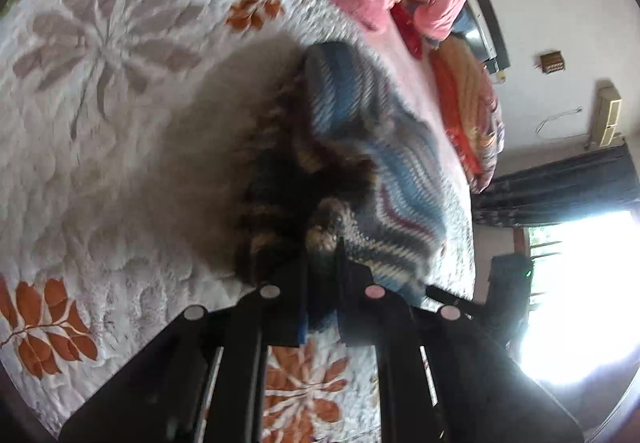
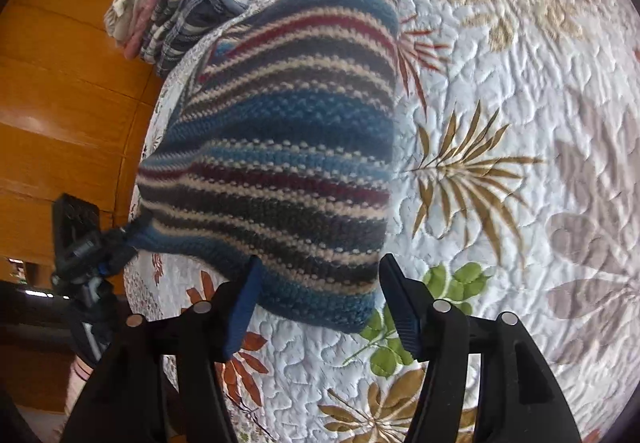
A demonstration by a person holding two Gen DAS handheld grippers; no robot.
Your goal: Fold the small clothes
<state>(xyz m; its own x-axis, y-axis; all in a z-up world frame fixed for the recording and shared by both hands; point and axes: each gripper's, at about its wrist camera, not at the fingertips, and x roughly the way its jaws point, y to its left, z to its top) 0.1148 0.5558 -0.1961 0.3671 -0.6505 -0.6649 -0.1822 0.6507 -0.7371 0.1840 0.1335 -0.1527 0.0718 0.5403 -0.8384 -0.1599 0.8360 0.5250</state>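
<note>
Striped knit [image 2: 280, 147] lies before the spread right tool [image 2: 318, 285], its corner pinched in the left tool [image 1: 322, 263].

We see a knitted sweater [image 2: 288, 147] striped in blue, cream, maroon and dark grey (its bands run wavy in the left view), on a white quilt [image 2: 520, 123] printed with orange, tan, green and mauve leaves.

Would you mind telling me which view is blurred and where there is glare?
Left wrist view: the striped knit near the left tongs is smeared by motion, and the window is blown out. Right wrist view: sharp, evenly lit, no glare.
</note>
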